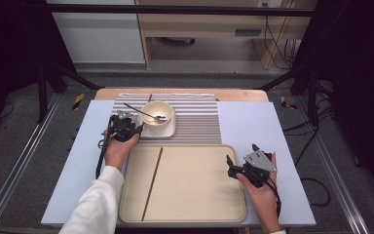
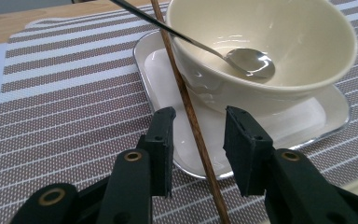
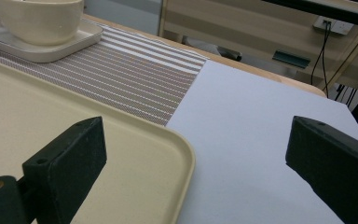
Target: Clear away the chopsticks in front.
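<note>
Even, bright overhead light falls on the table (image 1: 253, 127); the surroundings are dark. Glare glints inside the bowl (image 2: 279, 32) and on the spoon (image 2: 251, 63). Bowl edges look slightly soft, perhaps motion blur.

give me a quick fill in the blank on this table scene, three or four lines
1. The spoon lies inside the cream ____.
2. The bowl stands on a small square ____.
3. Between the fingers of the left gripper lies a brown ____.
4. A second chopstick lies on the large beige ____.

Missing words: bowl; plate; chopstick; tray
</note>
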Demonstrator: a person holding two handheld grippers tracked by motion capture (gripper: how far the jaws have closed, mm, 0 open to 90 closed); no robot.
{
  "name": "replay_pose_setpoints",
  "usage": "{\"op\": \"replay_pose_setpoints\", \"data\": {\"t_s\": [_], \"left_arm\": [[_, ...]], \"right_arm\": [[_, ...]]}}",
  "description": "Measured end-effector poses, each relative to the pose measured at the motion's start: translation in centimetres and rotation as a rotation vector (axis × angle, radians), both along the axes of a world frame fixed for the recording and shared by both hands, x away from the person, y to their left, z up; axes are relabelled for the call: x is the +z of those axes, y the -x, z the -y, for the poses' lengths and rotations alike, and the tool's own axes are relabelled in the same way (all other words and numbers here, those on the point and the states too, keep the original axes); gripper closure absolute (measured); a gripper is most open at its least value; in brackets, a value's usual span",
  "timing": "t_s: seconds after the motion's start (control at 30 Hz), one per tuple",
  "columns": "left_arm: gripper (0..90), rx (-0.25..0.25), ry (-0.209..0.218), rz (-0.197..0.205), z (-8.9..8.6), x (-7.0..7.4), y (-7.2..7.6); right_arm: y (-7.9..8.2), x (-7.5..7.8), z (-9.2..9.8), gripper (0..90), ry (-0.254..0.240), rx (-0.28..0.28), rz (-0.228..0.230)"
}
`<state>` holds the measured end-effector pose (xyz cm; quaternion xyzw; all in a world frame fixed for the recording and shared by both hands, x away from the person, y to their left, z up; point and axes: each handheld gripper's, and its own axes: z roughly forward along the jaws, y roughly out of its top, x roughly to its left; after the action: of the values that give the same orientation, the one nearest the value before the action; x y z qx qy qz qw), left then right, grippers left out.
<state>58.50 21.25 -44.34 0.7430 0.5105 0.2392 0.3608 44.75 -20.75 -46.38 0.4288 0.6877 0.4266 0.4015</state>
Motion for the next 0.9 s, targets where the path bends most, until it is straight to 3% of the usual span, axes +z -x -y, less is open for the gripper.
{"op": "replay_pose_setpoints", "data": {"t_s": [0.37, 0.9], "left_arm": [[68.4, 0.035, 0.121, -0.040, -0.8, -0.8, -1.3], [71.2, 0.057, 0.121, -0.096, -0.1, -1.2, -1.9]], "right_arm": [[0.0, 0.0, -0.1, 5.1, 0.008, 0.001, 0.001], [0.0, -0.1, -0.1, 5.1, 0.014, 0.004, -0.003]]}}
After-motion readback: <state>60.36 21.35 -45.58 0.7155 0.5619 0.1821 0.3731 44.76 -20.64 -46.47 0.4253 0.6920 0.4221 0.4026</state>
